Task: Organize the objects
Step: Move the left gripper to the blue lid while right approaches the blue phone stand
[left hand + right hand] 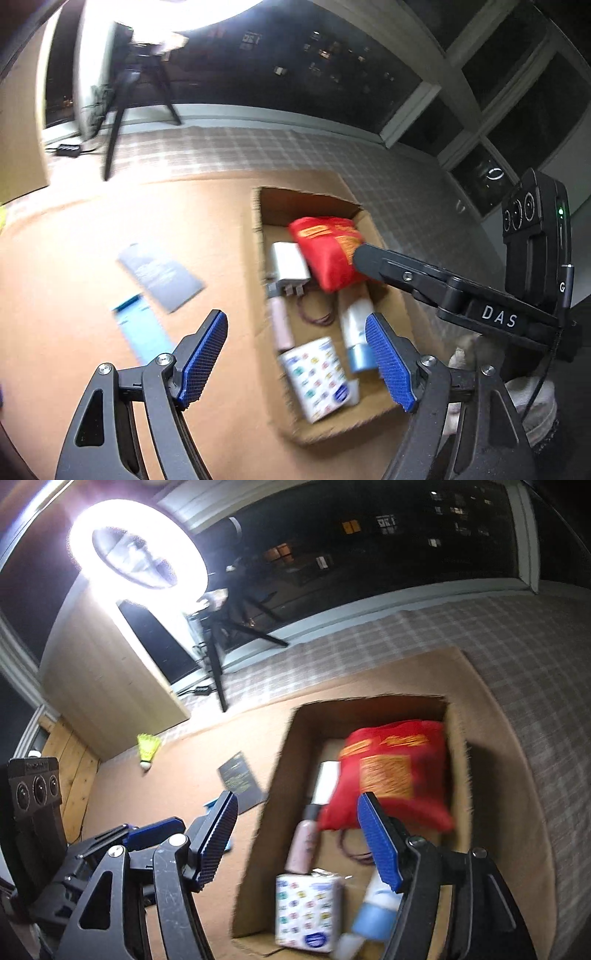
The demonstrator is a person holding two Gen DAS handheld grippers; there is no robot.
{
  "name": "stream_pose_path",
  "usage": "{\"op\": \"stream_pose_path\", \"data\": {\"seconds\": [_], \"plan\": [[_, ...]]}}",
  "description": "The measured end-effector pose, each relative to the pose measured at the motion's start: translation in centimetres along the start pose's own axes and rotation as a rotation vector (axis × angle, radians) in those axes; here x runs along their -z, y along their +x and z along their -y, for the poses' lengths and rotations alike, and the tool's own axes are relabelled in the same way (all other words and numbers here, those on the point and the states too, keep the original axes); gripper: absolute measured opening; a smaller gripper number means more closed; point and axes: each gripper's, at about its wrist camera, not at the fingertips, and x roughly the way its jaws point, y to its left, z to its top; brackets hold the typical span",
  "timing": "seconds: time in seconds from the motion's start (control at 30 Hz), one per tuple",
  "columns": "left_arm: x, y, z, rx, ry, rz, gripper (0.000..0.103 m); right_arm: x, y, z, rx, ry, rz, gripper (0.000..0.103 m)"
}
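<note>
An open cardboard box (388, 302) lies on the brown mat. In it are a red pouch (328, 251), a white plug (290, 266), a pink tube (280, 325), a white-and-blue tube (356, 332) and a patterned small box (317, 376). My left gripper (295, 356) hovers open over the box's near left side, with nothing between its pads. My right gripper (299, 836) is open above the box (280, 760), and the red pouch (391, 771) lies just beyond its right pad. Outside the box lie a dark booklet (162, 277) and a light-blue packet (140, 328).
A yellow shuttlecock (147, 751) lies at the mat's far left. Behind the mat a checked cloth (258, 147) covers the floor up to a dark window. A tripod (122, 110) with a ring light (136, 550) stands at the back left.
</note>
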Motion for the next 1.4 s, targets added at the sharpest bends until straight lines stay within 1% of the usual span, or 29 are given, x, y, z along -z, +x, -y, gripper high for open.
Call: {"op": "stream_pose_path", "data": {"seconds": [0.07,0.17,0.27,0.33,0.53,0.7,0.8,0.93,1.2,1.4], "plan": [[0.6,-1.3,-1.4,-0.014,-0.008,0.009,0.08,0.6,-0.1,-1.3,-0.007,-0.012,0.017,0.065],[2.0,-4.1,-3.8,-0.039,-0.026,0.028,0.08,1.9,0.0,-3.5,-0.028,-0.029,0.043,0.071],[3.9,-7.2,-6.7,-0.066,-0.064,0.05,0.08,3.3,0.6,-5.7,-0.047,-0.06,0.034,0.076],[5.2,-8.8,-8.5,-0.094,-0.08,0.06,0.08,4.4,1.2,-7.2,-0.06,-0.089,0.014,0.076],[9.2,-12.6,-14.4,-0.182,-0.15,0.07,0.08,7.0,2.4,-10.9,-0.054,-0.152,-0.012,0.076],[12.2,-15.0,-17.7,-0.241,-0.202,0.08,0.08,8.3,3.5,-12.7,-0.046,-0.167,-0.048,0.076],[13.8,-15.8,-19.2,-0.291,-0.224,0.075,0.08,9.0,4.2,-13.7,-0.004,-0.196,-0.058,0.076],[14.9,-16.4,-20.9,-0.318,-0.258,0.071,0.08,9.5,5.5,-14.4,0.029,-0.205,-0.096,0.076],[15.5,-16.3,-24.0,-0.38,-0.32,0.066,0.08,9.7,7.8,-13.9,0.079,-0.186,-0.155,0.076],[15.6,-15.9,-25.2,-0.394,-0.331,0.058,0.08,8.4,8.5,-13.3,0.092,-0.189,-0.159,0.076]]}}
